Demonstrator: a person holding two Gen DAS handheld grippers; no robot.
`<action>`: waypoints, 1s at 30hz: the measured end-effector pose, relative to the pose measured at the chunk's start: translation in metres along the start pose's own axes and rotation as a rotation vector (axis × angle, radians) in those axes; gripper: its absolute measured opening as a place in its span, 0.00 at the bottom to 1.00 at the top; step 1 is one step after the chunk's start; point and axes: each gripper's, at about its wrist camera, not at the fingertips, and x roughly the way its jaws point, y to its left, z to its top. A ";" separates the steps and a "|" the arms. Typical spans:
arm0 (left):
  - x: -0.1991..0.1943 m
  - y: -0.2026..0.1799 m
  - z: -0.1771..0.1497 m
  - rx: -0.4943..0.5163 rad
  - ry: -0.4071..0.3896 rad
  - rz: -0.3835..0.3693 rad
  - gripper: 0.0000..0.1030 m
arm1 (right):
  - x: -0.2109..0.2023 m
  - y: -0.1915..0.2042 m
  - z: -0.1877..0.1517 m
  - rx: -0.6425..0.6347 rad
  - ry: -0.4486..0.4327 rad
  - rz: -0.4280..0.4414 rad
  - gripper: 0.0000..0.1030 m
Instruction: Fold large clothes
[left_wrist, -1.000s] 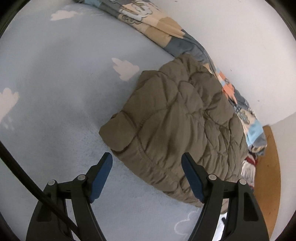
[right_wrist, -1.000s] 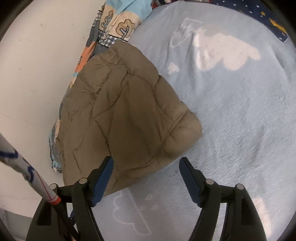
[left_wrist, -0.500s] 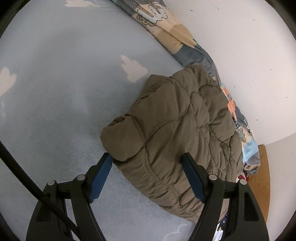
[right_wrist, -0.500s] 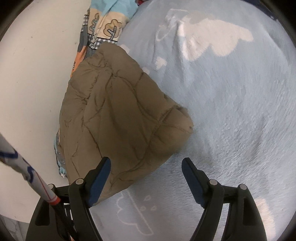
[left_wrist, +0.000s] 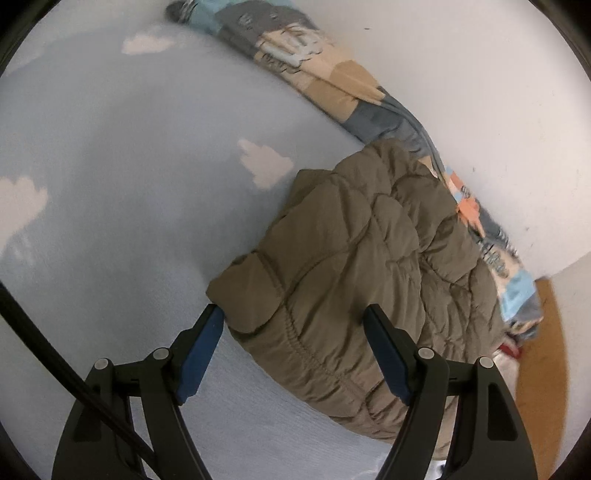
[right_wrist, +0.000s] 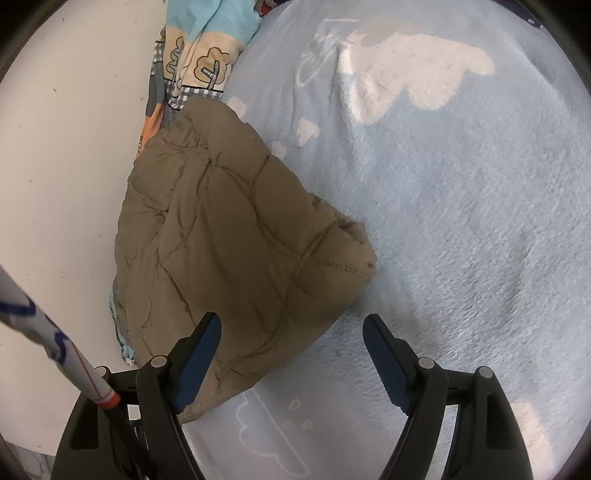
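**Mara:** Pale blue bedding with white clouds fills most of both views, and a white wall runs along one edge. Where does the jacket sit?

**Theo:** Folded into a thick olive bundle, the quilted jacket lies on the bedding, pushed up against a patterned quilt that is bunched between the jacket and the wall.

**Mara:** And the left hand-held gripper?

**Theo:** It points down at the jacket's near corner with its blue-padded fingers spread wide. One finger lies beside the jacket's cuffed corner, the other over its puffy side. Whether either touches the fabric, I cannot tell. Nothing is pinched.

**Mara:** The right one?

**Theo:** The right hand-held gripper is just as wide and holds nothing. It aims at the jacket's other near edge: one finger over the olive fabric, the other over bare bedding beside the jacket. A white striped cord crosses that view's lower left.
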 end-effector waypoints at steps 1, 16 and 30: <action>-0.002 -0.004 -0.001 0.027 -0.016 0.024 0.75 | 0.000 0.002 0.001 -0.005 -0.007 0.001 0.81; 0.018 -0.044 -0.020 0.444 -0.073 0.385 0.80 | 0.038 0.057 -0.013 -0.413 -0.025 -0.219 0.83; 0.000 -0.065 -0.033 0.483 -0.148 0.400 0.80 | 0.013 0.040 0.001 -0.208 -0.061 -0.144 0.85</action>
